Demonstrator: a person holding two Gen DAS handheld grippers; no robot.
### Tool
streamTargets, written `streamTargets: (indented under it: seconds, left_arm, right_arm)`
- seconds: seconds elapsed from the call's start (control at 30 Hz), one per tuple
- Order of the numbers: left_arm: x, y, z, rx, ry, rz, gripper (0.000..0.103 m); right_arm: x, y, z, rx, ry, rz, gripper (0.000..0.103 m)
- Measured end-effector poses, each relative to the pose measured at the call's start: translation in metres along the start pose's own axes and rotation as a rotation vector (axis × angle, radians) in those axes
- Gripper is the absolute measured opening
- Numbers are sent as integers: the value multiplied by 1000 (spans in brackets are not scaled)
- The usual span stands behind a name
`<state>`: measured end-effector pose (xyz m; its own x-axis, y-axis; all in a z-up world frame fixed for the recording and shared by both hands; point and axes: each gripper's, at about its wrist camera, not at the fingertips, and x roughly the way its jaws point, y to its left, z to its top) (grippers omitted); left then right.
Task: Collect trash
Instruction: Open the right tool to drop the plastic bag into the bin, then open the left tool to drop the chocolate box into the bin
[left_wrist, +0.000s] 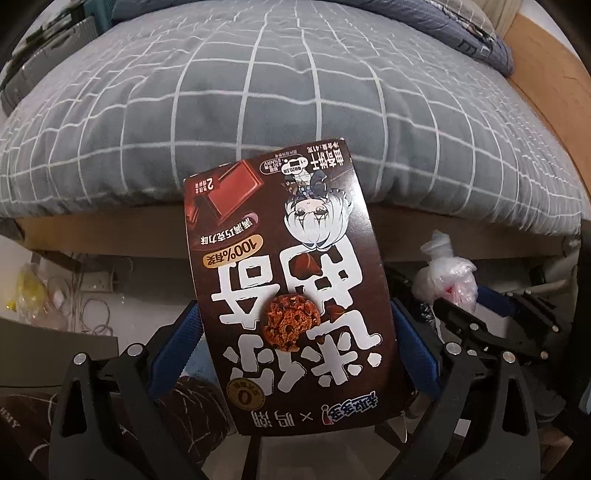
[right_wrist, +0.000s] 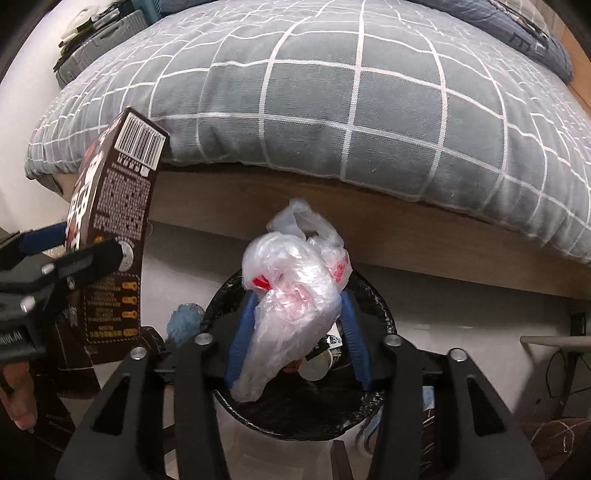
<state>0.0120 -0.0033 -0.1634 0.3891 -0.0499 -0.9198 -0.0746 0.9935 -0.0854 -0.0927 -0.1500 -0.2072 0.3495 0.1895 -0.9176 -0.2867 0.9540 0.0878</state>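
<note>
My left gripper (left_wrist: 295, 321) is shut on a dark brown cookie box (left_wrist: 280, 258), its blue fingers pressing both long sides. The box stands upright in front of the bed edge. The right wrist view shows the same box (right_wrist: 122, 206) at the left, barcode on top, in the left gripper (right_wrist: 77, 247). My right gripper (right_wrist: 300, 297) points down over a round bin with a black liner (right_wrist: 384, 317). A crumpled clear plastic bag (right_wrist: 291, 321) with red print lies loosely between its fingers, and a gap shows at the right finger (right_wrist: 354, 339). Other trash lies in the bin.
A bed with a grey checked quilt (right_wrist: 369, 110) and a wooden frame (right_wrist: 424, 243) rises right behind the bin. Cables and a power strip (left_wrist: 96, 284) lie on the floor at the left. A blue fuzzy thing (right_wrist: 184, 321) sits beside the bin. A person's hand (right_wrist: 14, 402) shows at the left edge.
</note>
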Motion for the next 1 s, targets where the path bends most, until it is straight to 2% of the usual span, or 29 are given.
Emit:
streamTargets:
  seconds: [0.1, 0.3, 0.5, 0.77, 1.0]
  left_arm:
    - [0, 0, -3, 5, 1, 12, 94]
    - [2, -7, -3, 7, 18, 18, 94]
    - [6, -20, 2, 32, 27, 6, 94]
    - [9, -25, 1, 83, 40, -5, 94]
    - [14, -56, -3, 118, 42, -13, 94]
  right_arm:
    - [-2, 2, -2, 5, -11, -8, 63]
    - [-12, -11, -3, 32, -38, -38, 78]
    - [-30, -49, -5, 78, -77, -113, 90]
    - [-53, -97, -19, 185, -116, -178, 94]
    - [-64, -117, -24, 213, -132, -188, 94]
